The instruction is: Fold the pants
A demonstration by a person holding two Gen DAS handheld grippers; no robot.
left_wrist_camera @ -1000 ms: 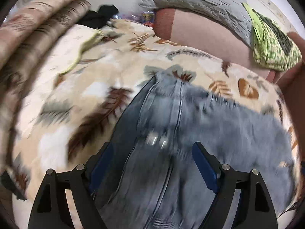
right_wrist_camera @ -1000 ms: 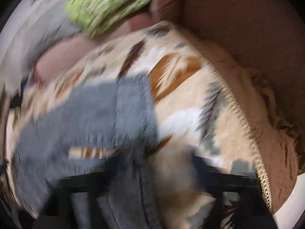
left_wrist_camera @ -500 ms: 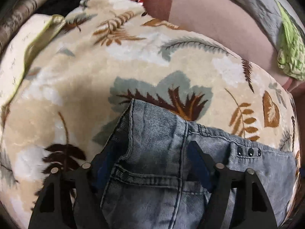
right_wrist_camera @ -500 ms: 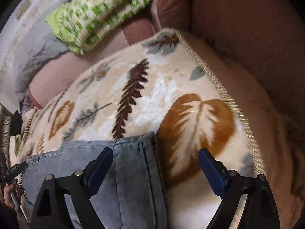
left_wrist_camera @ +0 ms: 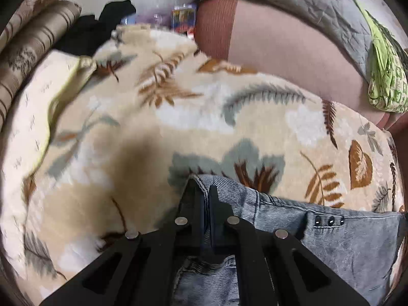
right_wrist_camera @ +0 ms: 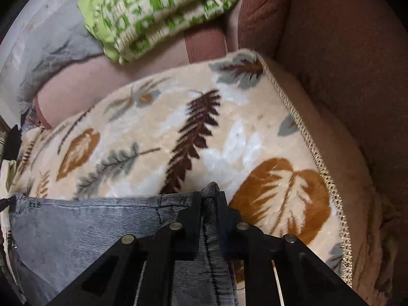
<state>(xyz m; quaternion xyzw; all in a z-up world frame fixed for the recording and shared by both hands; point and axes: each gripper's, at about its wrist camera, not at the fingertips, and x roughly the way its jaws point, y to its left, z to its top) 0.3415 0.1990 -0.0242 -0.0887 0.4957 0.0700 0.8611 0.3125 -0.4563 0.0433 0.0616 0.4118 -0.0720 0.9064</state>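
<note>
Denim filled the lower part of both wrist views: the pants (left_wrist_camera: pixel 331 242) lay on a leaf-patterned blanket (left_wrist_camera: pixel 178 127). The left gripper (left_wrist_camera: pixel 202 191) was clamped on one corner of the waistband, the right gripper (right_wrist_camera: pixel 209 195) pinching the opposite corner, cloth bunched between its pads. Beyond the right gripper sat a green checked cloth (right_wrist_camera: pixel 158 12), probably a folded towel.

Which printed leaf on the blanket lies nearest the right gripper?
The big orange-brown leaf, just right of the right gripper; the dark brown fern sits farther up the beige blanket.
</note>
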